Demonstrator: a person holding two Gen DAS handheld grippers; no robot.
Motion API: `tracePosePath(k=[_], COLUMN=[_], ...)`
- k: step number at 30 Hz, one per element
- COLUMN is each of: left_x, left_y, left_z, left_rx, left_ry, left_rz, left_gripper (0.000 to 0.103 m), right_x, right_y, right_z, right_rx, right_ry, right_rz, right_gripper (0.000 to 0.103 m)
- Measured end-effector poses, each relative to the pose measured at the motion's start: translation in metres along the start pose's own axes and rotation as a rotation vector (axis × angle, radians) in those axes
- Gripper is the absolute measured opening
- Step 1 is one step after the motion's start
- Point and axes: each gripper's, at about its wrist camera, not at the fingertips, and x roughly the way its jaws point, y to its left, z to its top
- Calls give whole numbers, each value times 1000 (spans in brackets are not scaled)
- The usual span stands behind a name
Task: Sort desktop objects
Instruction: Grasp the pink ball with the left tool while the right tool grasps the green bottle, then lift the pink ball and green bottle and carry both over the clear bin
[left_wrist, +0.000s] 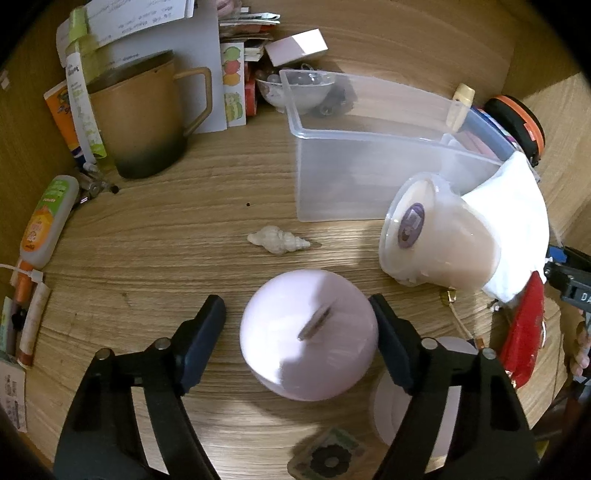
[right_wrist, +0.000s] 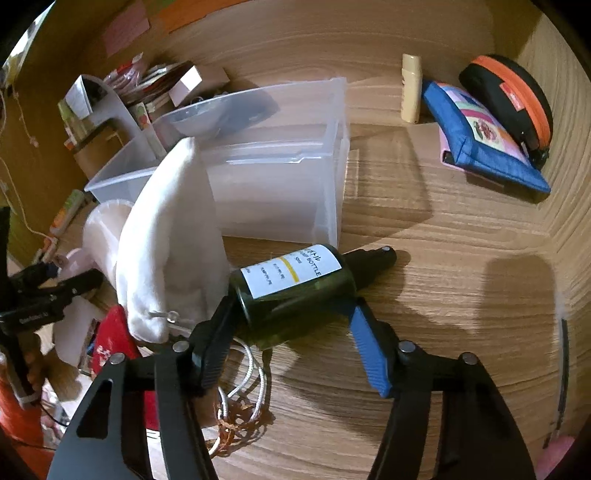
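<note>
A pale pink ball with a coin slot (left_wrist: 308, 334) rests on the wooden desk between the fingers of my left gripper (left_wrist: 295, 302). The right finger (left_wrist: 388, 332) touches the ball, while the left finger (left_wrist: 207, 332) stands a little off it. In the right wrist view a dark green pump bottle with a white label (right_wrist: 291, 288) lies on its side. My right gripper (right_wrist: 290, 306) has its black finger at the bottle's base and its blue finger (right_wrist: 369, 350) against its side. A clear plastic bin (left_wrist: 369, 173) (right_wrist: 280, 192) stands just behind both.
A seashell (left_wrist: 279, 240) lies ahead of the ball. A milky cup in a white cloth bag (left_wrist: 439, 240) (right_wrist: 173, 240) leans by the bin. A brown mug (left_wrist: 144, 122), papers and tubes crowd the back left. A blue pouch (right_wrist: 480, 144), an orange-black case (right_wrist: 513, 99) and a corded tangle (right_wrist: 243, 398) lie nearby.
</note>
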Motion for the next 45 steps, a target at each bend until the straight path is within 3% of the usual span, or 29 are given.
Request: tracePosePath(k=[7, 25, 28, 36, 39, 41, 45], left_x=[-2, -19, -27, -46, -50, -53, -59], left_y=[-4, 12, 15, 14, 14, 14, 10], left_z=[0, 2, 5, 5, 4, 4, 5], left_rx=[8, -22, -29, -35, -41, -45, -44], left_ry=[-16, -72, -98, -145, -148, -151, -165], left_rz=[-20, 19, 20, 23, 11, 4, 1], left_gripper=[63, 63, 63, 63, 63, 63, 63], right_x=[-3, -39, -44, -46, -47, -48, -43], right_y=[6, 6, 8, 14, 16, 17, 23], right_z=[0, -6, -5, -11, -13, -13, -8], right_rx=[-17, 5, -11, -45, -61, -71, -127], right_ry=[-17, -100, -101, -84, -75, -84, -84], right_rz=[-30, -96, -110, -134, -136, -133, -145], right_gripper=[57, 51, 23, 24, 37, 54, 57])
